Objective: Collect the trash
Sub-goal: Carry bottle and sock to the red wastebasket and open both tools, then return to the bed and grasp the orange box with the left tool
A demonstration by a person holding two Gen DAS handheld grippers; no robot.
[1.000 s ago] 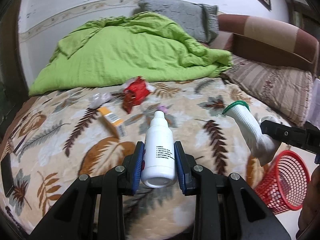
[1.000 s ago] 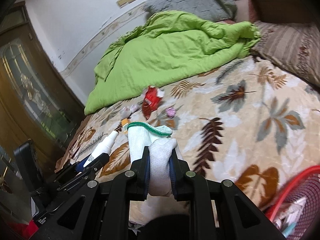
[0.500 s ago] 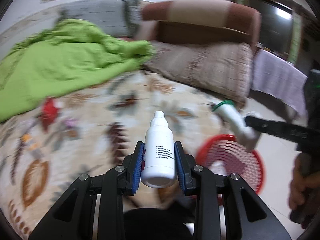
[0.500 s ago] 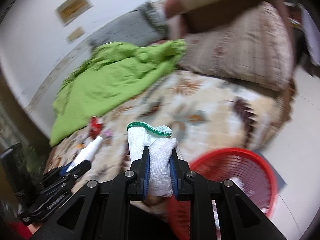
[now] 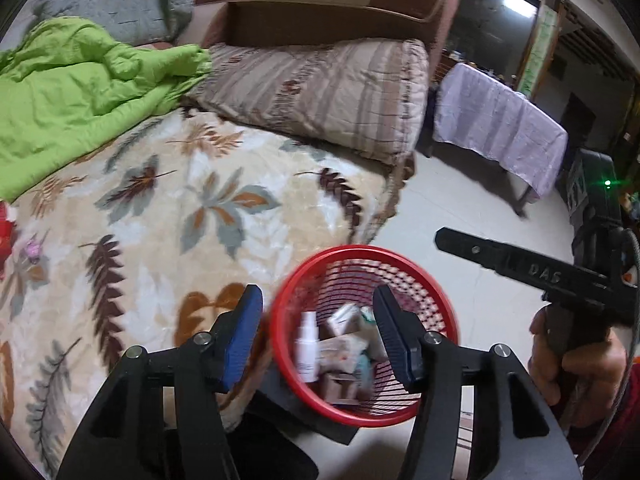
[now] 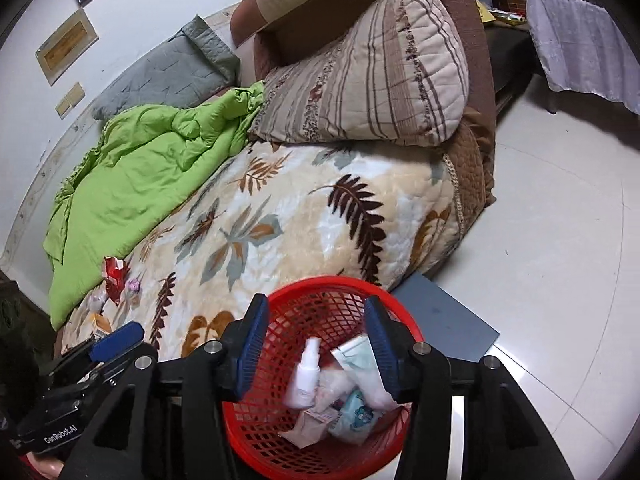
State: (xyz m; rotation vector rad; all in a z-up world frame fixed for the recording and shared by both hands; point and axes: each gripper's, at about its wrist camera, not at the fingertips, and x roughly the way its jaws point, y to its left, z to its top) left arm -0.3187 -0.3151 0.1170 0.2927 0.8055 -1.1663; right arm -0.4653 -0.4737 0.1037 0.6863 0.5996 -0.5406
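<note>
Both jaws just opened, bottle [image 5: 307, 346] now in basket [image 5: 280, 312]

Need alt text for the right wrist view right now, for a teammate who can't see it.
The open right gripper hangs over a red basket on the floor beside the bed; a white bottle and wrappers lie inside. More litter sits on the leaf-print blanket.

Both tools have swung away from the bed and now hang over the red basket [image 5: 362, 416] on the floor. The left hand-held gripper [image 5: 318, 334], clamped on the white bottle [image 5: 307, 350] a moment ago, has just been opening its jaws, and the bottle sits blurred inside the basket. The right hand-held gripper [image 6: 314, 344] has likewise just spread apart, and the white glove [image 6: 370, 380] it pinched has dropped among the wrappers.
</note>
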